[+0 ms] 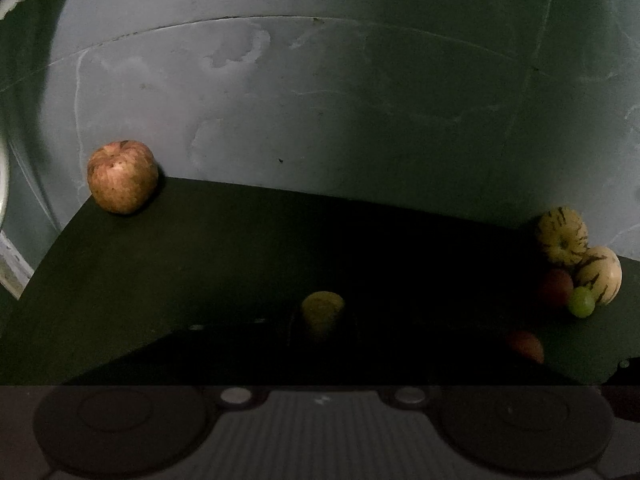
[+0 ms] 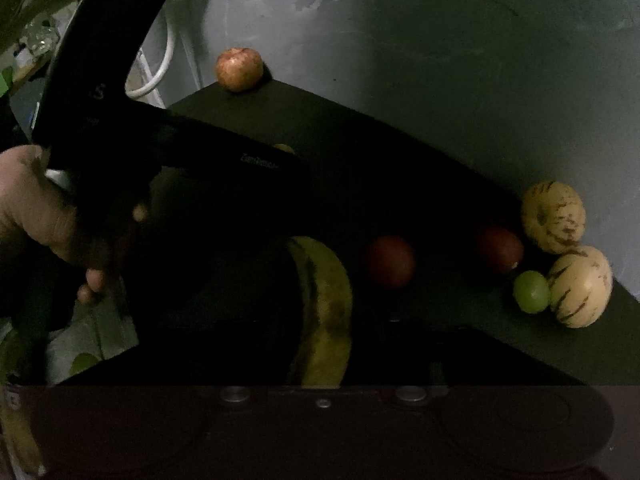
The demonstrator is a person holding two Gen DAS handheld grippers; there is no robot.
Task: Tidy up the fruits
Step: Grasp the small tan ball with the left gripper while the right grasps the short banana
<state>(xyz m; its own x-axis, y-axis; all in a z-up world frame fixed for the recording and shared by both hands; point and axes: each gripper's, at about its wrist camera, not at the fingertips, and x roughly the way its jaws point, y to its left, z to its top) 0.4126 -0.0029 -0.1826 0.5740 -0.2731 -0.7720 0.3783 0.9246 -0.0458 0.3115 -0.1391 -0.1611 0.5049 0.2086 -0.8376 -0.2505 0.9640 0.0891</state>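
On the black tabletop [image 1: 240,240], my left gripper [image 1: 322,322] is shut on a small yellow fruit [image 1: 322,310]; its fingers are almost lost in the dark. From the right wrist view, a hand [image 2: 28,208] holds that left gripper [image 2: 286,156] with the yellow fruit [image 2: 284,148] just showing at its tip. My right gripper [image 2: 322,288] is shut on a banana [image 2: 326,312], which fills the gap between its dark fingers. A red-yellow apple [image 1: 122,176] [image 2: 239,69] stands alone at the far left corner.
At the right edge sit two striped yellow melons [image 2: 554,216] [image 2: 580,286], a green grape [image 2: 530,292] and two red fruits [image 2: 390,262] [image 2: 500,250]. A grey wall [image 1: 360,100] rises right behind the table. A white cable [image 2: 160,68] hangs at the back left.
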